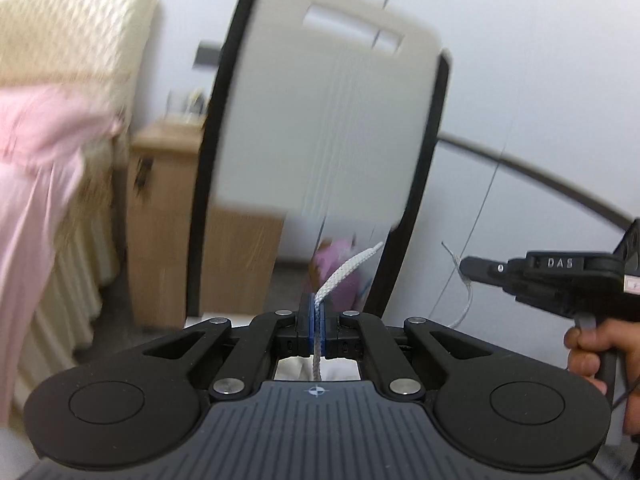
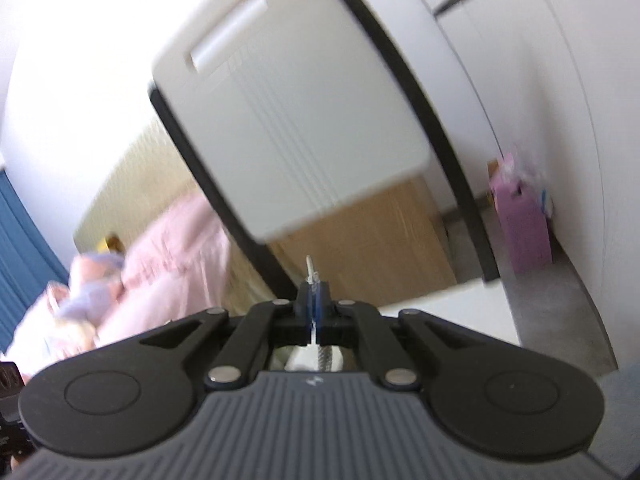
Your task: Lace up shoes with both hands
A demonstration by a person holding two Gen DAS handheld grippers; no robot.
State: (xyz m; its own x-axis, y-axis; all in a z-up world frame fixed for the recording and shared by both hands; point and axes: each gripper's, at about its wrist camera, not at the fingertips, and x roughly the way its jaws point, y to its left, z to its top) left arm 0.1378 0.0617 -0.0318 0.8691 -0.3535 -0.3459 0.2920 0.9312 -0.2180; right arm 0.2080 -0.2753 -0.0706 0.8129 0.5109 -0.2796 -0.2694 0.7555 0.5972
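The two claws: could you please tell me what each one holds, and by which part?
Each is shut on a white shoelace near its free end: the left claw leaves a longer tail of lace sticking out, the right claw only the tip.

the shoe is hidden beneath both gripper bodies. the chair back and pink bedding are smeared by motion blur. the right hand is cut off by the frame edge.

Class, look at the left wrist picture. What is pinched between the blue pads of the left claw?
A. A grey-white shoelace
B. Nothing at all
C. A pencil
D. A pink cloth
A: the left claw is shut on a grey-white shoelace, whose free end sticks up and out past the pads toward the chair.
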